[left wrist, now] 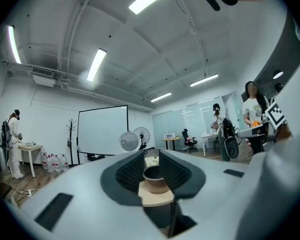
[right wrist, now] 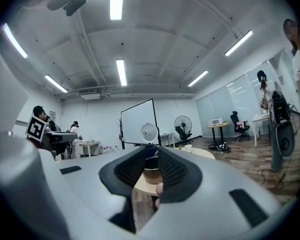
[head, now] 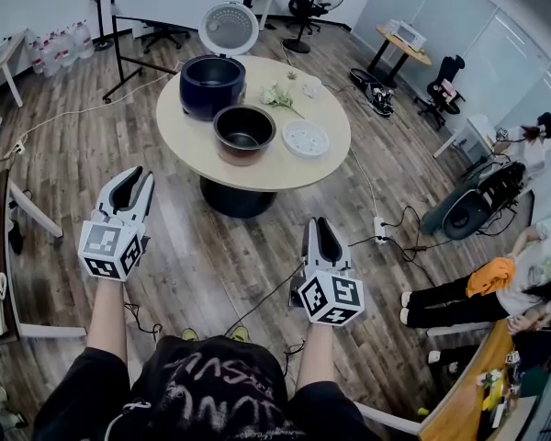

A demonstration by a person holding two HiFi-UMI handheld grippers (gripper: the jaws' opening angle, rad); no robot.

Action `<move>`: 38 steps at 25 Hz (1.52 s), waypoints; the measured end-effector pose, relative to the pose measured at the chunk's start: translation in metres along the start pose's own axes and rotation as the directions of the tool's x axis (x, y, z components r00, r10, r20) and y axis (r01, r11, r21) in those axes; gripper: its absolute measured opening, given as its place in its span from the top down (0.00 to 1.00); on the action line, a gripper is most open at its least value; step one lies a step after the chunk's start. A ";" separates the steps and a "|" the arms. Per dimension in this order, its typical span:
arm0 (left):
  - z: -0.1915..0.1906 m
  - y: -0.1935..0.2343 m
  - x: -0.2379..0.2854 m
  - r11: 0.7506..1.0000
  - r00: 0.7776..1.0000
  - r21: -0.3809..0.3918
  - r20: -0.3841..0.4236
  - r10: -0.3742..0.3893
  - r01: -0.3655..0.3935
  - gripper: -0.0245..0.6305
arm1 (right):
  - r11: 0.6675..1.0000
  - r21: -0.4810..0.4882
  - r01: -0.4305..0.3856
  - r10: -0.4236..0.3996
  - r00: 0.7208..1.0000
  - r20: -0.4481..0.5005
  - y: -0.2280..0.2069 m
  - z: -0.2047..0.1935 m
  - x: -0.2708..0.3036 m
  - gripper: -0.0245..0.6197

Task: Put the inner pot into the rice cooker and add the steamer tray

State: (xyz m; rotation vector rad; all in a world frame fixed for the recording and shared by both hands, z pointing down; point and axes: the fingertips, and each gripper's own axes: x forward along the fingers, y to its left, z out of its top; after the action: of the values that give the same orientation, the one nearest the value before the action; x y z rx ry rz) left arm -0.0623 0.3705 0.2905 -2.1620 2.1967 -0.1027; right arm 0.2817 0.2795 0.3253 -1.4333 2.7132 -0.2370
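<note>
On the round worktop [head: 188,141], the inner pot [head: 244,134] sits near the edge closest to you. The rice cooker [head: 211,85] stands just behind it with its lid [head: 228,28] raised, and the steamer tray [head: 305,139] lies just right of the pot. Your left tool [head: 133,180] and right tool [head: 323,230] hang well short of the worktop. Each has its jaws narrowly apart, gripping nothing.

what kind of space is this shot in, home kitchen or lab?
Likely an open office or lab room, not a kitchen: office chairs on a wood floor, a projection screen on a stand, and the rice cooker staged on a round table mid-room.
</note>
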 end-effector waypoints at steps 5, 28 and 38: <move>-0.005 -0.008 0.002 1.000 1.000 -0.016 -0.001 -0.022 0.022 0.65 | 0.998 0.014 -0.053 0.054 0.998 -0.031 0.005 -0.009 0.002 0.56; -0.012 -0.043 0.014 0.999 0.999 -0.045 -0.035 0.021 -0.023 0.52 | 0.992 0.054 -0.114 0.117 0.992 -0.056 -0.033 -0.016 0.007 0.40; -0.015 -0.061 0.027 0.997 0.997 -0.045 -0.055 0.055 -0.058 0.52 | 0.983 0.098 -0.158 0.165 0.984 -0.066 -0.055 -0.022 0.022 0.41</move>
State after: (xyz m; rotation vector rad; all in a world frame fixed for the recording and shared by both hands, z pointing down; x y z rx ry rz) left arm -0.0034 0.3422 0.3111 -2.1428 2.3103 -0.1085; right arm 0.3113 0.2333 0.3564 -1.1967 2.8167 -0.4081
